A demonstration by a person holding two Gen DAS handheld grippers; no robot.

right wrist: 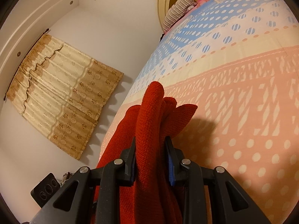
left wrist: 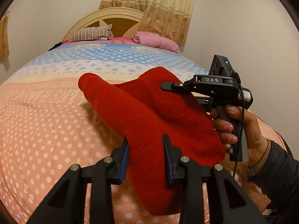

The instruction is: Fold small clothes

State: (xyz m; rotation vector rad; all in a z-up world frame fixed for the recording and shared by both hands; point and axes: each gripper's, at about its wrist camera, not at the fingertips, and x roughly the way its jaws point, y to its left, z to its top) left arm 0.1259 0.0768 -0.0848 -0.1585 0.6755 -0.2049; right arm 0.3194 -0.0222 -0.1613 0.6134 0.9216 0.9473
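A red knitted garment (left wrist: 149,112) hangs bunched above the bed, stretched between both grippers. My left gripper (left wrist: 146,140) is shut on one end of it, the blue pads pressing the knit from both sides. At the right of the left wrist view a hand (left wrist: 233,127) holds the other gripper; its upper finger (left wrist: 173,85) lies over the cloth's far edge and the lower finger is hidden behind the cloth. In the right wrist view my right gripper (right wrist: 150,139) is shut on a thick fold of the red garment (right wrist: 149,112), which sticks out past the fingertips.
Under the cloth lies a quilt (left wrist: 46,130) in pink and blue with white dots. A striped pillow (left wrist: 91,34), a pink blanket (left wrist: 157,41) and a headboard (left wrist: 112,16) are at the far end. Curtains (right wrist: 61,85) hang on the wall beside the bed. A black device (right wrist: 45,188) sits low at the left.
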